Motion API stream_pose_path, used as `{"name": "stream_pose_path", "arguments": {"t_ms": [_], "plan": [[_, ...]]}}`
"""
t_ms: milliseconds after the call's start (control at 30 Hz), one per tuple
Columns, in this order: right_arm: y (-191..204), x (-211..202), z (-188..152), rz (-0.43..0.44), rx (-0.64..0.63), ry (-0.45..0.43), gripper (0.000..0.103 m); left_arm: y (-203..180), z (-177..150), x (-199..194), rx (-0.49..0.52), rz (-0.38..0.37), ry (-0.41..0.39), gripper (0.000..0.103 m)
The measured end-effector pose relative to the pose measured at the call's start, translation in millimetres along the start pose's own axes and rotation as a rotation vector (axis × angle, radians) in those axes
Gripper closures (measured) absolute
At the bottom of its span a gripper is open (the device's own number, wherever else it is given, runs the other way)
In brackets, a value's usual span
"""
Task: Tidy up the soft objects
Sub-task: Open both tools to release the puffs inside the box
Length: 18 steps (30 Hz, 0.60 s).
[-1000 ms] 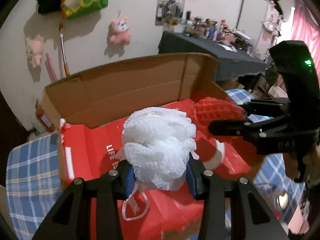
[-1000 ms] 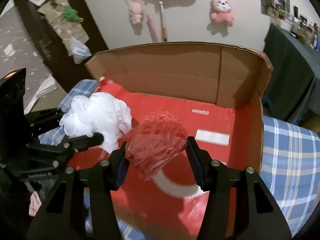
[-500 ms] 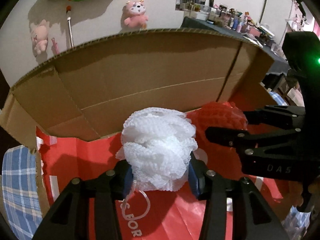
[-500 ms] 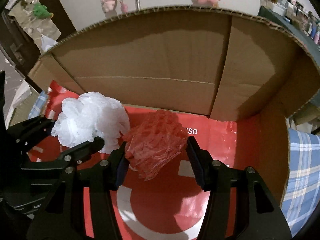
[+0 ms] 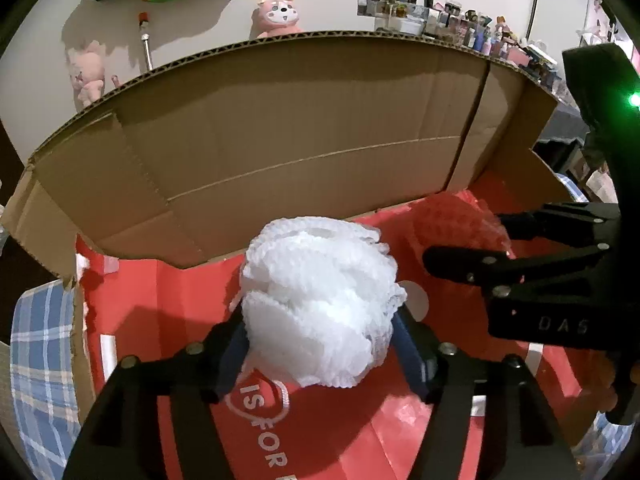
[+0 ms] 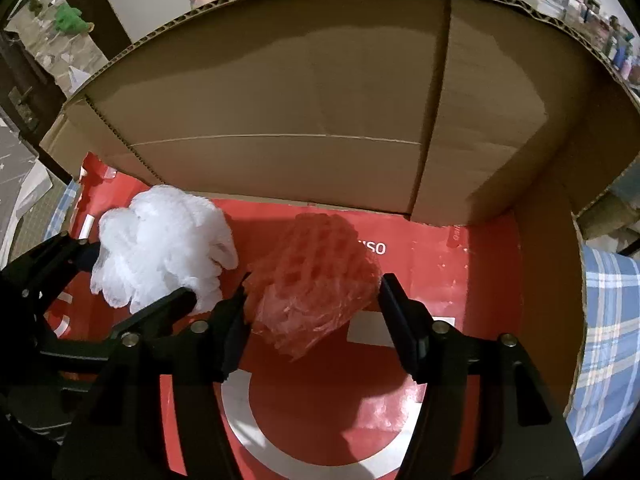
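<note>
White mesh is filling the space between the left gripper's (image 5: 320,344) fingers: a puffy bath pouf (image 5: 318,304) is sitting there, low over the red bag (image 5: 360,440) that is lining the floor of the cardboard box (image 5: 280,128). Its jaws are opening, and the blue pads (image 5: 408,344) are still brushing the pouf's sides, though how firmly they are pressing cannot be told. A white cord loop (image 5: 280,396) is hanging from the pouf onto the red bag.

Just beside it, the right gripper (image 6: 312,308) is pointing down into the same box, with a red foam net (image 6: 316,284) between its fingers. Its jaws are opening too. The left pad (image 6: 236,320) is touching the net's edge, while the right pad (image 6: 396,320) is standing slightly clear of it. The net is resting near the back wall of the box, to the right of the pouf and close to it.

Both items are lying inside the box, over the red bag. Blue plaid cloth (image 6: 608,340) is showing under the box on both sides. Pink plush toys (image 5: 278,16) are hanging on the wall behind.
</note>
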State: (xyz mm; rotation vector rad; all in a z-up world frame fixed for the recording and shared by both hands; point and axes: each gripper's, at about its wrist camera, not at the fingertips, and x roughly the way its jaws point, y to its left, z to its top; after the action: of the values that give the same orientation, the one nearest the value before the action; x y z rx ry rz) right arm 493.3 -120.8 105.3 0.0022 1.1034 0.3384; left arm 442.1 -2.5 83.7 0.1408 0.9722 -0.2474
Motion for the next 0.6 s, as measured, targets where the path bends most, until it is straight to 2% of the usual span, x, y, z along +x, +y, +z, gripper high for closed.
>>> {"name": "stream_pose_path", "arguments": {"t_ms": [367, 467, 600], "plan": [[-4, -8, 6, 0.004, 0.043, 0.008, 0.035, 5, -3, -10, -0.03, 0.034, -0.017, 0.019], [-3, -20, 9, 0.003, 0.041, -0.012, 0.033, 8, -3, -20, -0.049, 0.028, -0.032, 0.018], [2, -49, 4, 0.008, 0.037, -0.065, 0.031, 10, -5, -47, -0.076, 0.022, -0.084, 0.01]]}}
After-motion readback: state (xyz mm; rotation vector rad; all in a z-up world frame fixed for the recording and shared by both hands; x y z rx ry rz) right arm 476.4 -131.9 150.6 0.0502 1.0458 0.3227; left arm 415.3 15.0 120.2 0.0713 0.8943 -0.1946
